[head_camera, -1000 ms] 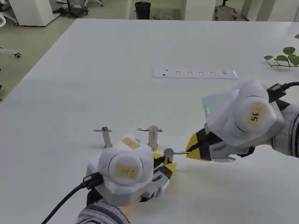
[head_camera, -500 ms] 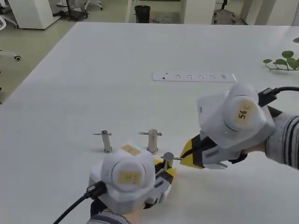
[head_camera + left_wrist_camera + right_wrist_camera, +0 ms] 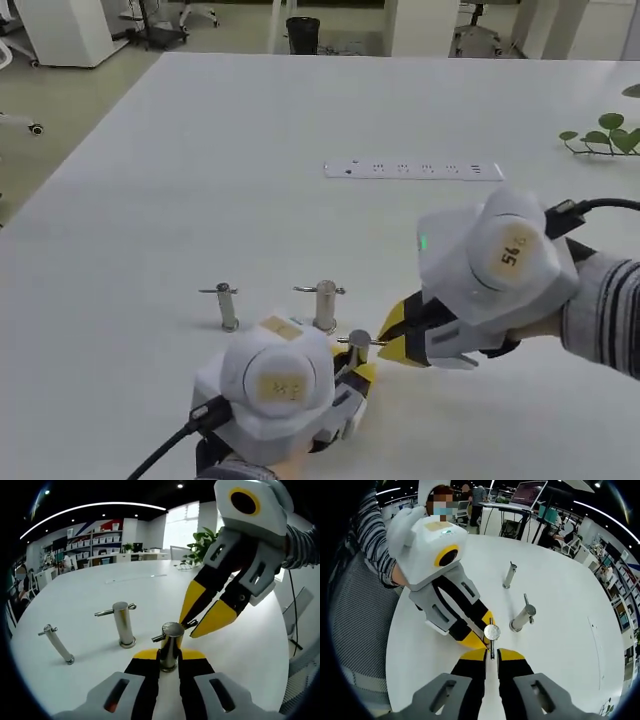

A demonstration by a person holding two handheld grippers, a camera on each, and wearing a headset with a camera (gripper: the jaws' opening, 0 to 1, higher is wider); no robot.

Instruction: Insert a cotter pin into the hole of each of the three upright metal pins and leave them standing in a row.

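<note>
Jaws of the left gripper [image 3: 169, 656] clench the third metal pin [image 3: 170, 639] upright on the worktop [image 3: 300, 150]. From 3 o'clock, the right gripper [image 3: 492, 656] pinches its cotter pin [image 3: 158, 638]. Two fitted pins [image 3: 325, 305] [image 3: 228, 306] stand at 10 o'clock.

White table [image 3: 200, 150] bears upright metal pins [image 3: 227, 306], a power strip [image 3: 413, 170], perhaps a leafy sprig [image 3: 600, 135].

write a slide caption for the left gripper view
Left tongs clamp the third metal pin; right tongs hold a cotter pin in its hole
</note>
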